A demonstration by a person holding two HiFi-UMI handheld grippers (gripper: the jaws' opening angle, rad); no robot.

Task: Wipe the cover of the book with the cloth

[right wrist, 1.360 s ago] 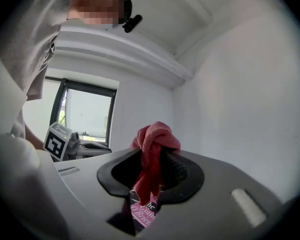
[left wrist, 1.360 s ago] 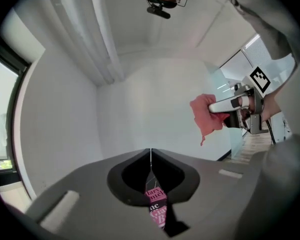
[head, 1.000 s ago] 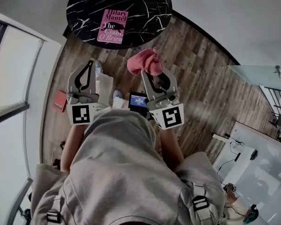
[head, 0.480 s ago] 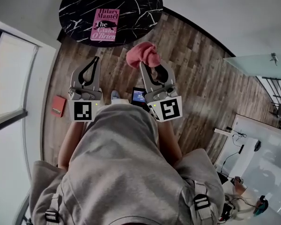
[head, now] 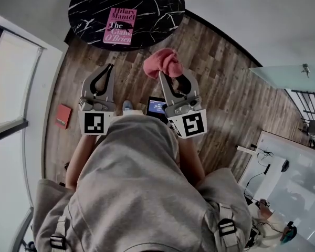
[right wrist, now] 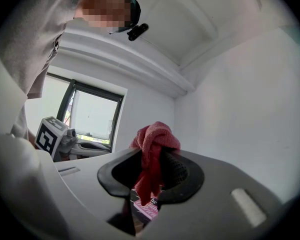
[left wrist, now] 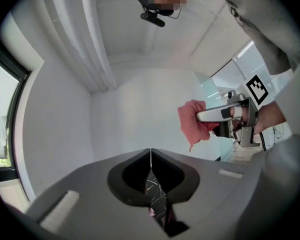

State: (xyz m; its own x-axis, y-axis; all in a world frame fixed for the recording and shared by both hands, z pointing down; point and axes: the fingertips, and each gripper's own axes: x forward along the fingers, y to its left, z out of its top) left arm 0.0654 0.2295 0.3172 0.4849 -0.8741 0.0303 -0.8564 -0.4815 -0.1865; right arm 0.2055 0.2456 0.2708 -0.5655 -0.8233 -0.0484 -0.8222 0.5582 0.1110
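Observation:
A pink book (head: pixel 121 25) lies flat on a round black marbled table (head: pixel 157 9) at the top of the head view. A bunched pink-red cloth (head: pixel 162 64) is clamped in my right gripper (head: pixel 163 73), which is shut on it and held level, short of the table's edge. In the right gripper view the cloth (right wrist: pixel 153 145) bulges from between the jaws, and a bit of the book (right wrist: pixel 146 209) shows below. My left gripper (head: pixel 109 67) is shut and empty, also short of the table. The left gripper view shows the cloth (left wrist: pixel 194 123) off to its right.
The floor is brown wood planks (head: pixel 226 93). A red object (head: pixel 62 115) lies on the floor at the left by the window wall. A small screen (head: pixel 156 107) sits below, between my grippers. A white desk (head: pixel 283 167) stands at the lower right.
Both grippers sit nearer the table than a second ago, the right one still gripping the cloth. The view has shifted slightly, so the table and book now lie more to the left.

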